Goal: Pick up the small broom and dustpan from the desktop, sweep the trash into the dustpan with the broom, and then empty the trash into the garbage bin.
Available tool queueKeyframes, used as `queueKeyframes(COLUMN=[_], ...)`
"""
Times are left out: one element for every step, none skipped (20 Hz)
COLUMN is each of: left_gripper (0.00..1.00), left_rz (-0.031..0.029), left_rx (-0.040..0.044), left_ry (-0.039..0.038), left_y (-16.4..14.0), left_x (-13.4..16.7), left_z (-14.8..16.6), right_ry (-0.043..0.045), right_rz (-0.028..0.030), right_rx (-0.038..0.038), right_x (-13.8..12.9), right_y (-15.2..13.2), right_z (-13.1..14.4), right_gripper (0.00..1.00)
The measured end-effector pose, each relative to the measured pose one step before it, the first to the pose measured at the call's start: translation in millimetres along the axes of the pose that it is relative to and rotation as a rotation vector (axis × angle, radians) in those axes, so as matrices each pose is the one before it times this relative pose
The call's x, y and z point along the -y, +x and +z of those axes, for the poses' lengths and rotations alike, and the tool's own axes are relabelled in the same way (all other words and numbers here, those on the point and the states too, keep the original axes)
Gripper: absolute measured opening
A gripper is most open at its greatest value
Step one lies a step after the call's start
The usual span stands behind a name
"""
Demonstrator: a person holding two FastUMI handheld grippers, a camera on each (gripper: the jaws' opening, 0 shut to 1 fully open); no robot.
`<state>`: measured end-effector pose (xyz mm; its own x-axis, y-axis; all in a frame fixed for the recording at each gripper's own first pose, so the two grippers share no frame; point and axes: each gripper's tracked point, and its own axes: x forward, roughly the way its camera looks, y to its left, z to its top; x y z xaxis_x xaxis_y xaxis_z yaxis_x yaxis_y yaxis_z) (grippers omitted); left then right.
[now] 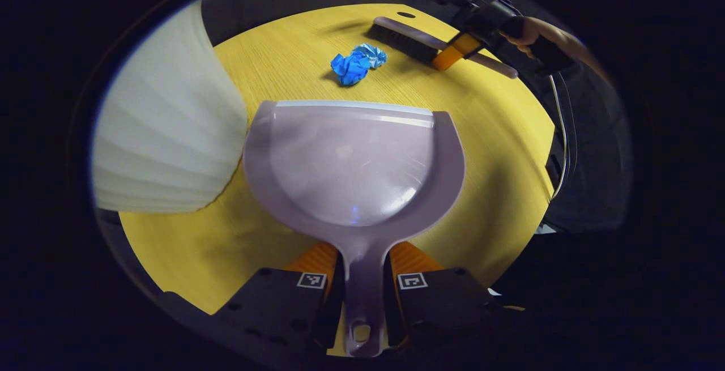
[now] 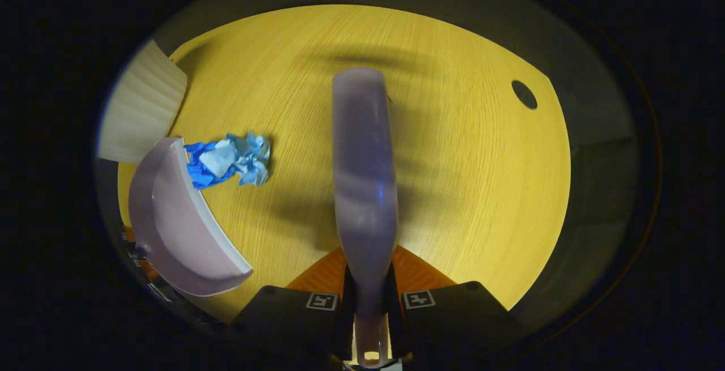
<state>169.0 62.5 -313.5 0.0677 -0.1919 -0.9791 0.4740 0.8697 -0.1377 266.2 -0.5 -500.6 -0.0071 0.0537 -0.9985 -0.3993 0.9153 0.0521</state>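
My left gripper (image 1: 362,272) is shut on the handle of a pale lilac dustpan (image 1: 351,161), whose lip points at the crumpled blue paper trash (image 1: 357,64) a short way beyond it on the yellow desktop (image 1: 498,150). My right gripper (image 2: 368,286) is shut on the handle of the small broom (image 2: 362,178), held above the desktop (image 2: 464,150). In the left gripper view the broom (image 1: 416,39) with dark bristles hovers just right of the trash, the other gripper (image 1: 453,54) and a hand clamping it. In the right gripper view the trash (image 2: 232,158) lies at the dustpan (image 2: 175,224) lip.
A white ribbed garbage bin (image 1: 164,127) stands at the desk's left edge, beside the dustpan; the bin (image 2: 141,107) also sits at upper left in the right gripper view. A dark cable hole (image 2: 524,93) marks the desktop far right.
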Motion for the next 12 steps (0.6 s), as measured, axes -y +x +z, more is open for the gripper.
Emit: queueKeyframes(left_gripper=[0.29, 0.29, 0.29, 0.30, 0.30, 0.29, 0.29, 0.29, 0.29, 0.29, 0.29, 0.30], left_rz=[-0.00603, -0.00200, -0.00260, -0.00558, -0.00661, -0.00184, -0.00391, -0.00044, 0.00059, -0.00111, 0.00003, -0.00192], left_rx=[-0.00935, -0.00718, -0.00365, -0.00307, -0.00630, -0.00183, -0.00036, 0.00016, -0.00190, 0.00151, 0.00050, 0.00907], left_ry=[0.01590, 0.02047, 0.02114, 0.01452, 0.01013, 0.01404, 0.01369, 0.01113, 0.00784, 0.00681, 0.00348, 0.00077], left_y=[0.42, 0.65, 0.55, 1.51, 0.76, 0.01, -2.05, 1.03, 0.52, 1.29, 1.25, -0.23], left_x=[-2.97, -3.08, -3.56, -2.86, -2.21, -2.96, -1.59, -3.29, -0.23, 0.21, -1.89, -0.24], left_z=[3.15, 2.17, 3.43, 1.96, 1.55, 2.36, -0.25, 0.48, 2.31, 2.01, -0.44, -0.73], right_ry=[-0.02326, -0.03286, -0.03805, -0.04016, -0.03691, -0.03657, -0.04187, -0.05015, -0.05306, -0.04812, -0.04651, -0.02885], right_rz=[0.01136, 0.00393, 0.00384, 0.01311, 0.01733, 0.02012, 0.01952, 0.02167, 0.02300, 0.01373, 0.01035, 0.01609], right_rx=[0.00544, -0.00795, -0.00599, -0.00756, -0.01372, -0.01306, -0.02542, -0.02979, -0.02580, -0.01999, -0.01741, -0.01719], right_x=[-1.76, -3.01, -4.45, -6.83, -9.34, -11.58, -11.16, -11.28, -8.45, -6.71, -1.31, -4.03], right_y=[0.28, 0.24, -0.36, 1.18, -0.40, 1.10, 0.04, 0.43, 1.73, 1.28, 1.93, -2.48], right_z=[9.91, 4.99, 2.13, 1.00, -2.63, -2.89, -5.16, -6.86, -7.16, -3.57, -3.27, -3.44], right_gripper=[0.27, 0.28, 0.27, 0.28, 0.27, 0.27, 0.27, 0.27, 0.27, 0.27, 0.27, 0.28])
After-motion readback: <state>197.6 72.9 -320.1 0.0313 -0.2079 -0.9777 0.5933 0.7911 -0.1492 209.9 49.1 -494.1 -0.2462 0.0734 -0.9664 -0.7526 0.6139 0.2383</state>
